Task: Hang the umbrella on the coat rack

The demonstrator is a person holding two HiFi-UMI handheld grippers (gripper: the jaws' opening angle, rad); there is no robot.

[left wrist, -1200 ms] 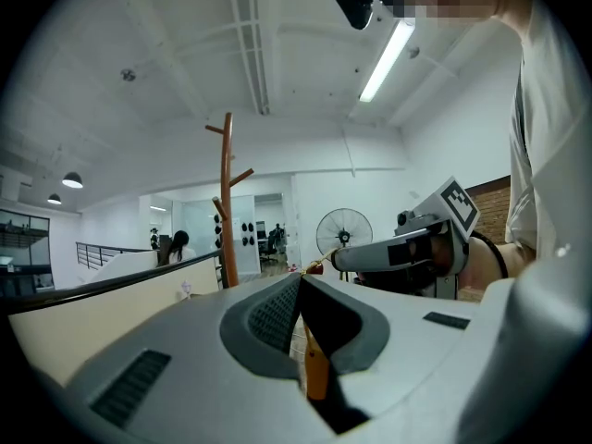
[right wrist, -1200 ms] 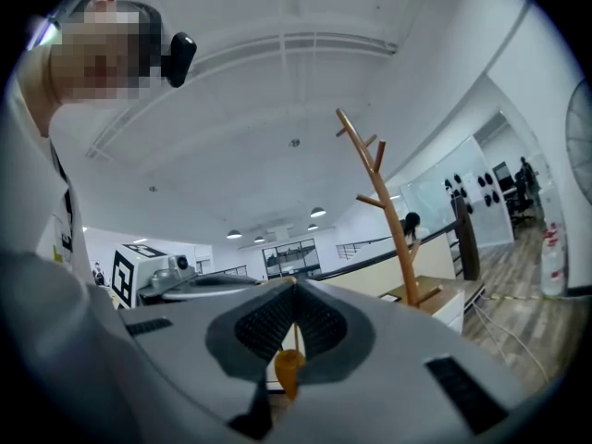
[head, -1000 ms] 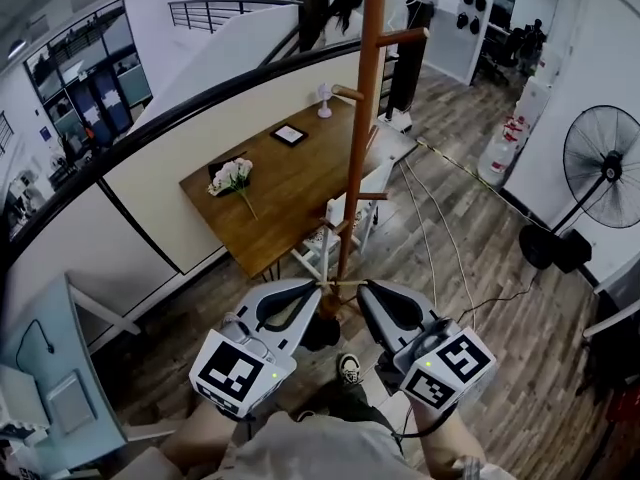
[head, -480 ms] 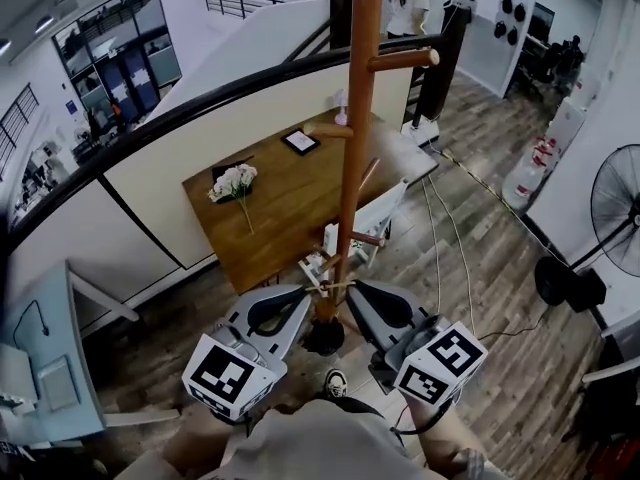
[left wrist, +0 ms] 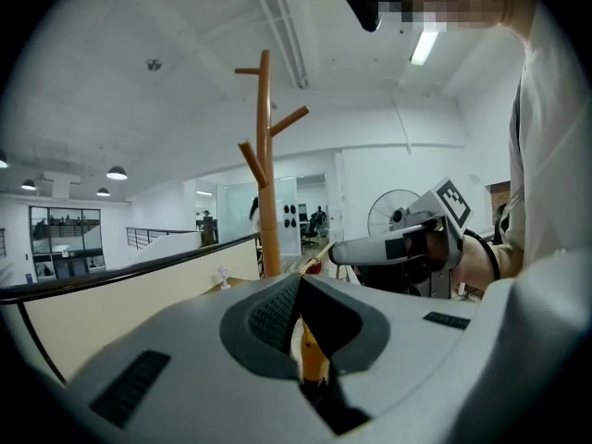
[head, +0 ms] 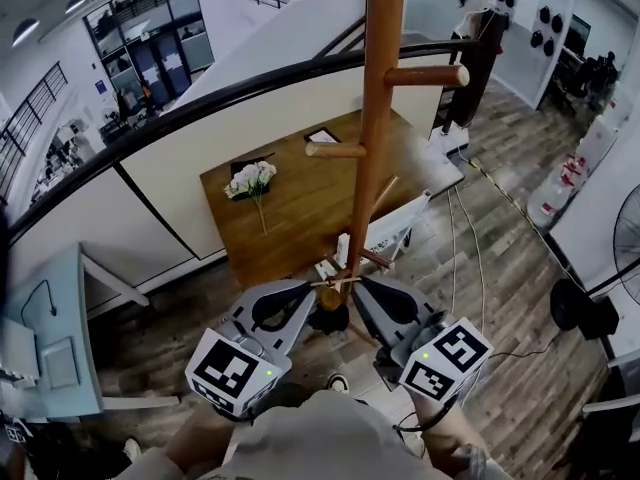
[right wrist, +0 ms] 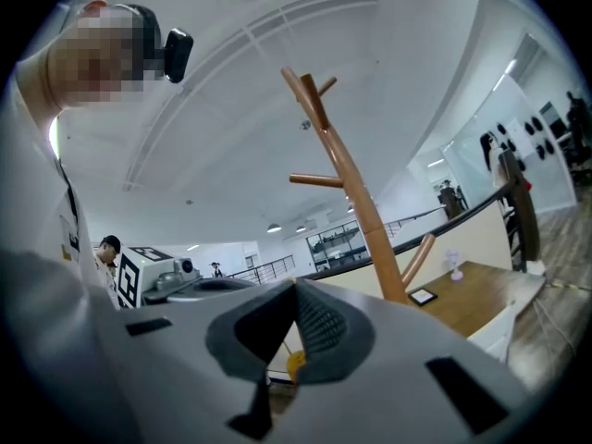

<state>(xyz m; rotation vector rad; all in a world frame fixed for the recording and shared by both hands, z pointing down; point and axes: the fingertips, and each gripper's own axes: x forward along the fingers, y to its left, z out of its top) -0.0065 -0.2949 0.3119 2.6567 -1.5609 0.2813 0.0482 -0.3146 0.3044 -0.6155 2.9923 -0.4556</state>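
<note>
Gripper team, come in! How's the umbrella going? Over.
Left gripper and right gripper both shut on the dark, yellow-handled umbrella. Not hung yet; held beside the tall wooden coat rack. Nothing seen blocking its pegs. Over.

Dark, yellow-handled umbrella (head: 329, 315) held low beside the upright wooden coat rack (head: 377, 118).

The coat rack (head: 372, 148) runs off the top edge, and its foot is lost behind the left tongs (head: 318, 288) and right tongs (head: 357, 284). Of the umbrella (left wrist: 312, 357) only a yellow sliver shows between the jaws; the rest is covered.
</note>
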